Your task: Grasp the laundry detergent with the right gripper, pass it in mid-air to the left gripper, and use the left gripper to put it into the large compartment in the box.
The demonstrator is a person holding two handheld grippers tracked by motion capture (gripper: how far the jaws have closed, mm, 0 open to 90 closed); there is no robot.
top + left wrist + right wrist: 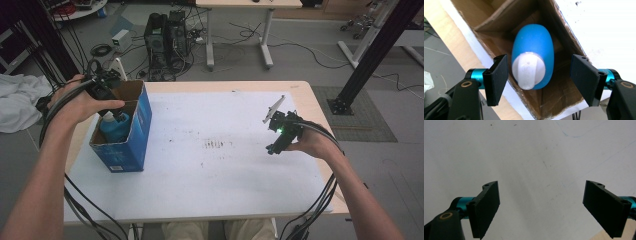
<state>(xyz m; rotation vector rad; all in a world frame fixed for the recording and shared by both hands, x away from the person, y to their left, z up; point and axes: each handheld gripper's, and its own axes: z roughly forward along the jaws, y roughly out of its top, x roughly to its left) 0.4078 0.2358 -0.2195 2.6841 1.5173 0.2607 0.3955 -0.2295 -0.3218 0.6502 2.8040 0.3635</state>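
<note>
The blue bottle [533, 50] with a white cap [529, 70] stands upright inside the open blue cardboard box [141, 131] at the table's left edge. The left gripper [539, 75] hovers above it, jaws parted on either side of the cap, not touching. The right gripper [541, 207] is spread wide and empty over the white table [220, 175].

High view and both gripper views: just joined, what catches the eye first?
A blue bottle with a white cap stands in a blue cardboard box at the table's left edge. The left gripper hangs above it, jaws apart and clear of the bottle. The right gripper hangs open over the white table.
</note>
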